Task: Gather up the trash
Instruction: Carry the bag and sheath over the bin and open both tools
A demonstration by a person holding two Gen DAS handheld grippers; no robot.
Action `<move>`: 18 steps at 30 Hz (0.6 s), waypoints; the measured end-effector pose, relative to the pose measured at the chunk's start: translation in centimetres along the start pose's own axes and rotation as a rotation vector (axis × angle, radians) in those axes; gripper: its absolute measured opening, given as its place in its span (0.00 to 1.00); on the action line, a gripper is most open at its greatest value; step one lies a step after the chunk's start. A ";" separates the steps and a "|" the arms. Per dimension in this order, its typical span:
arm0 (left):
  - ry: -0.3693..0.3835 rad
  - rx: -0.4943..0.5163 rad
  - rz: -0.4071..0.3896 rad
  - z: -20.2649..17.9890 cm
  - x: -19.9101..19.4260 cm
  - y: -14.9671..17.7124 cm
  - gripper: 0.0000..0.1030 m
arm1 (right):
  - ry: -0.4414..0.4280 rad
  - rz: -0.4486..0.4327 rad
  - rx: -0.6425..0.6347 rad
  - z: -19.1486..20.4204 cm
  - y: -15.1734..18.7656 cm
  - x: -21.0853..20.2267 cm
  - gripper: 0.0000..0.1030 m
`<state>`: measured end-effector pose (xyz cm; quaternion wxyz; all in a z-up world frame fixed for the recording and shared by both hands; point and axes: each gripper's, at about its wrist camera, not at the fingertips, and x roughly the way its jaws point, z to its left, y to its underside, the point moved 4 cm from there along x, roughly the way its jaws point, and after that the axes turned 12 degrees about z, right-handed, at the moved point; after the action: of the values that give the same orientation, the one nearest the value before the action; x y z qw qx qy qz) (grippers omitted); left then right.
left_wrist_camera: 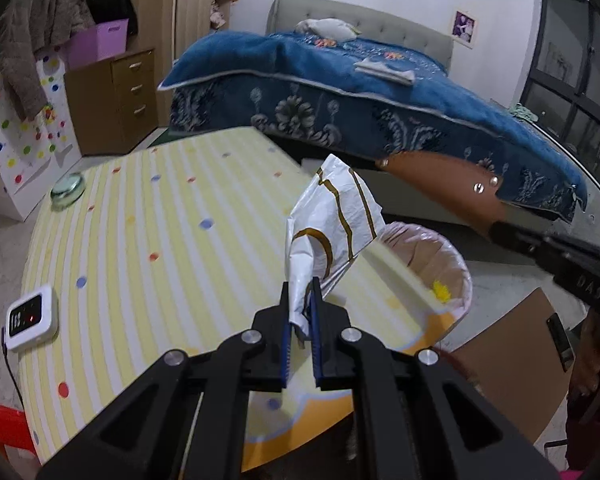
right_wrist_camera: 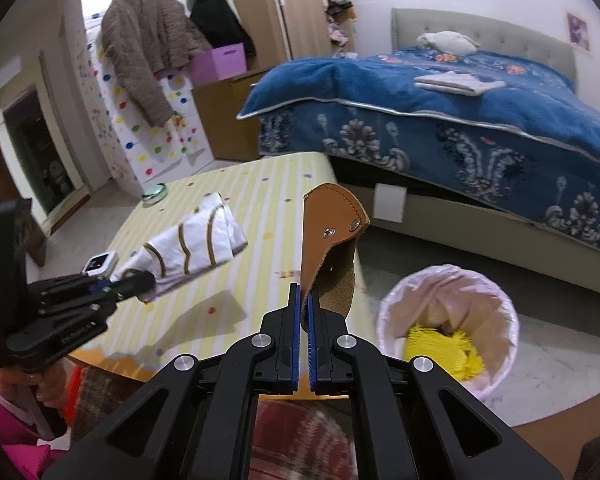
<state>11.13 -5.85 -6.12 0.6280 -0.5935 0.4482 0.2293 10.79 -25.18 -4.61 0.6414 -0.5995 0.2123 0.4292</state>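
Yellow scraps (right_wrist_camera: 456,350) already lie in the lined bin (right_wrist_camera: 508,320) beside the striped surface (right_wrist_camera: 268,200), so part of the collecting looks done; two pieces are in hand and not yet dropped. Your left tongs (left_wrist_camera: 301,300) are pinched on the crumpled white wrapper with brown stripes (left_wrist_camera: 336,216), which hangs clear above the surface, near the bin's rim. Your right tongs (right_wrist_camera: 303,300) are pressed together on the lower edge of the tan leather piece (right_wrist_camera: 332,220), which stands up from the tips over the surface's edge, the bin just beside and below. Both tools point down at a slant toward the bin side. A small white clock (left_wrist_camera: 31,317) and a glass dish (left_wrist_camera: 67,190) remain on the surface; no other loose trash shows there
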 end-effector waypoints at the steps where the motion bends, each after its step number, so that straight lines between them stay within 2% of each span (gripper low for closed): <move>1: 0.004 0.008 -0.006 -0.6 0.0 -0.3 0.06 | 0.011 0.001 0.009 -0.5 0.2 -0.1 0.02; 10: 0.061 0.076 -0.021 -6.3 1.7 -2.2 0.06 | 0.109 0.005 0.093 -5.0 2.0 -1.4 0.02; 18: 0.105 0.161 -0.003 -11.2 4.2 -3.7 0.06 | 0.192 0.008 0.179 -9.1 3.3 -2.5 0.02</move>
<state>12.96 -18.20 -6.43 0.6495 -0.5530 0.4966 0.1604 8.99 -34.86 -6.29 0.6671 -0.5774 0.3125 0.3520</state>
